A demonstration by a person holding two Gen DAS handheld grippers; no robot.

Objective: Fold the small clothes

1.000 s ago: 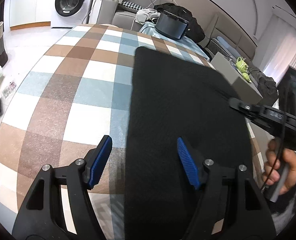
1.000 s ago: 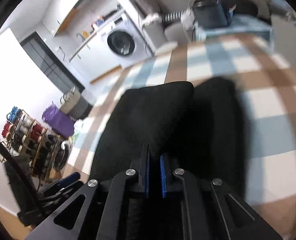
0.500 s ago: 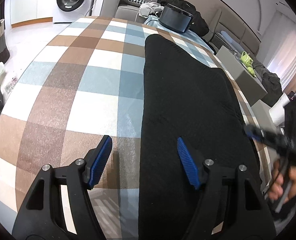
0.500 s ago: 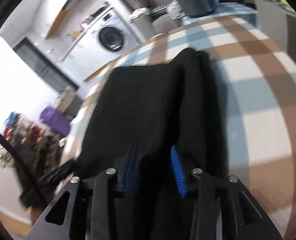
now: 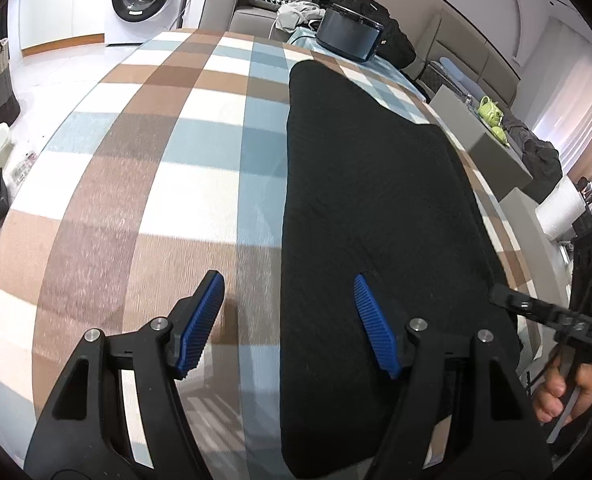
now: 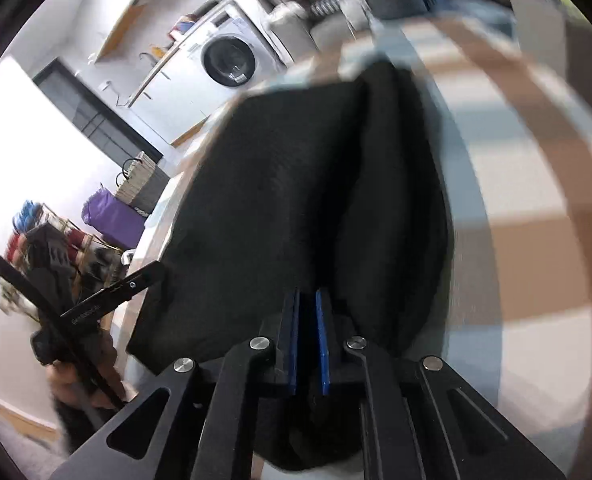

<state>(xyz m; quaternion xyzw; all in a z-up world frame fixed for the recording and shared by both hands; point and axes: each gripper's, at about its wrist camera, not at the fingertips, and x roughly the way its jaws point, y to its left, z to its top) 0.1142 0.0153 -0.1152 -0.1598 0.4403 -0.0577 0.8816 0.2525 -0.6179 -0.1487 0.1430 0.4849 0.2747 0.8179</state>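
Soft, limp black knit garment (image 5: 376,200) on checked-cloth bench (image 5: 155,160); right claw (image 6: 306,344) pinches its near edge at 6 o'clock, left claw (image 5: 287,320) spread, empty; take hold at corners.

The left gripper (image 5: 287,324) is held with its blue pads (image 5: 199,322) spread wide apart. The right gripper (image 6: 307,344) is pinched on black cloth (image 6: 296,200), gripped by a hand (image 5: 564,390).

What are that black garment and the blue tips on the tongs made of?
The black garment looks like a soft, matte knit: fine woven texture, limp folds. The blue tips on the left tongs seem ribbed rubber or plastic, judging by their ridges.
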